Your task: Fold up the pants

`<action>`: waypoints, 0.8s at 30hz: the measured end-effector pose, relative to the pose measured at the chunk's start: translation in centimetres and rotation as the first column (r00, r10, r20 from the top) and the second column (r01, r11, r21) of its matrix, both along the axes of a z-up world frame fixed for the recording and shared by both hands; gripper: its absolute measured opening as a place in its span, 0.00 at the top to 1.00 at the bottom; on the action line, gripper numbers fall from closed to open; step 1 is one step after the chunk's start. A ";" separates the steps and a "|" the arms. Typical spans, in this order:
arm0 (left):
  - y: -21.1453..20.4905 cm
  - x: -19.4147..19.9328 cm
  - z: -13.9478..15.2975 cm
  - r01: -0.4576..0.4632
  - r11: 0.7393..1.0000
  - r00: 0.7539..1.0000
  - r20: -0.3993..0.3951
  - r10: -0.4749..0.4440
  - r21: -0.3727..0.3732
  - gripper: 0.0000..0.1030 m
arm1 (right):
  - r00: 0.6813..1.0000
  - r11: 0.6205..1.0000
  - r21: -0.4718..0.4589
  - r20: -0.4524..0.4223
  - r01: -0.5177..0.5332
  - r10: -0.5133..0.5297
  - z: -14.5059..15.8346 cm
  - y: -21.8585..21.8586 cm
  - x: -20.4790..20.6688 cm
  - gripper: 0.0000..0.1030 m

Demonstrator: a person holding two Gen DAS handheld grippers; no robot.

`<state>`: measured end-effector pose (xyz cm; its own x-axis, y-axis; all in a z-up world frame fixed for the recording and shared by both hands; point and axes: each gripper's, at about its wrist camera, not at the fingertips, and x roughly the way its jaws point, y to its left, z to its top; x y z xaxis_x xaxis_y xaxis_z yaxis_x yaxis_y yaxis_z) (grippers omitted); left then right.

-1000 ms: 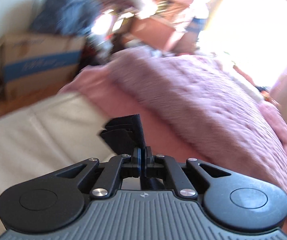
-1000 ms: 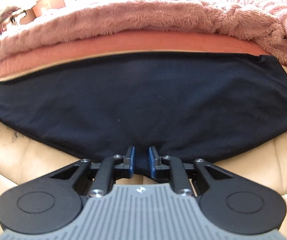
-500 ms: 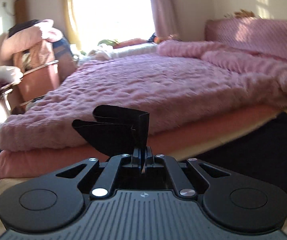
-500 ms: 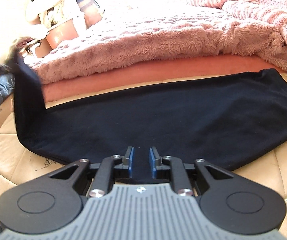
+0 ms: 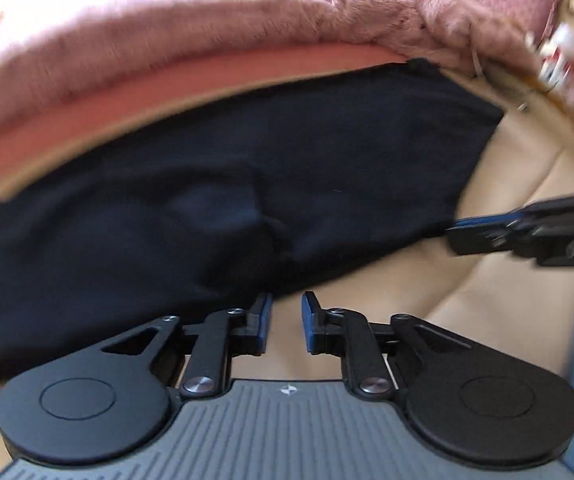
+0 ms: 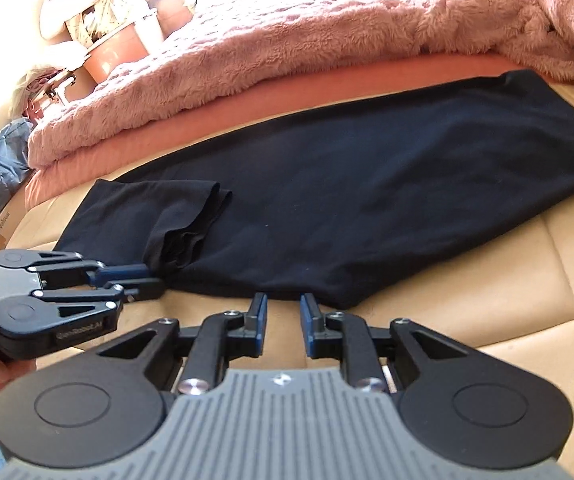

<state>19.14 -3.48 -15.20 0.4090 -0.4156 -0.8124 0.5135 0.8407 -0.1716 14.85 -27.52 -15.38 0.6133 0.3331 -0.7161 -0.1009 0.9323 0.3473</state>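
Observation:
The black pants (image 6: 367, 184) lie flat on a beige leather cushion (image 6: 507, 292), next to the pink bed. Their left end (image 6: 167, 216) is folded over onto the rest. They also show in the left wrist view (image 5: 227, 200). My left gripper (image 5: 285, 316) is open and empty just off the near hem; in the right wrist view (image 6: 147, 278) it sits by the folded end. My right gripper (image 6: 283, 312) is open and empty at the near edge of the pants; in the left wrist view (image 5: 459, 230) it enters from the right.
A fluffy pink blanket (image 6: 307, 32) covers the bed behind the pants. A chair piled with clothes (image 6: 119, 12) and a blue bag (image 6: 3, 160) stand at the far left. Small white and red items (image 5: 563, 56) lie at the far right.
My left gripper carried the pants' left end over onto the rest, let go and opened. My right gripper drew back slightly off the near hem and stays open.

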 end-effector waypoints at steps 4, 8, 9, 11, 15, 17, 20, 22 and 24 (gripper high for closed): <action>2.0 0.0 1.5 -0.059 0.991 0.998 -0.007 0.059 -0.120 0.73 | 0.999 0.999 0.010 0.019 -0.030 0.030 0.4 1.1 0.3 0.85; 4.1 1.1 2.9 -0.157 0.973 0.987 -0.013 0.157 -0.168 0.66 | 0.998 0.998 0.029 0.032 -0.058 0.058 0.9 2.1 1.0 0.85; 4.0 1.6 2.9 -0.159 0.976 0.987 -0.011 0.159 -0.150 0.61 | 0.997 0.997 0.031 0.034 -0.067 0.066 0.9 2.5 1.3 0.85; 3.2 2.1 2.7 -0.146 0.986 0.989 0.018 0.148 -0.083 0.55 | 0.996 0.996 0.020 0.031 -0.086 0.085 0.7 3.5 2.1 0.87; 1.5 3.4 0.7 -0.134 0.991 0.991 0.011 0.134 0.021 0.55 | 0.994 0.994 -0.012 0.022 -0.107 0.107 0.2 4.9 3.7 0.92; 1.5 3.5 0.0 -0.147 0.989 0.989 -0.007 0.147 0.015 0.70 | 0.993 0.993 -0.013 0.017 -0.115 0.115 0.0 5.3 4.5 0.92; 2.9 3.8 -0.1 -0.189 0.978 0.981 -0.068 0.184 -0.086 0.94 | 0.991 0.991 -0.011 0.016 -0.131 0.131 -0.3 5.5 5.1 0.92; 4.1 4.2 -0.2 -0.206 0.969 0.975 -0.112 0.192 -0.133 0.99 | 0.989 0.990 -0.003 0.014 -0.144 0.144 -0.5 5.5 5.3 0.92; 4.9 4.7 -0.1 -0.225 0.958 0.969 -0.148 0.200 -0.179 1.00 | 0.988 0.988 0.004 0.013 -0.151 0.151 -0.7 5.6 5.4 0.91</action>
<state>23.88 1.41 -15.31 0.4037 -0.4840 -0.7764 0.2898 0.8726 -0.3932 20.23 -21.91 -16.11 0.5647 0.4266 -0.7065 -0.2451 0.9041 0.3500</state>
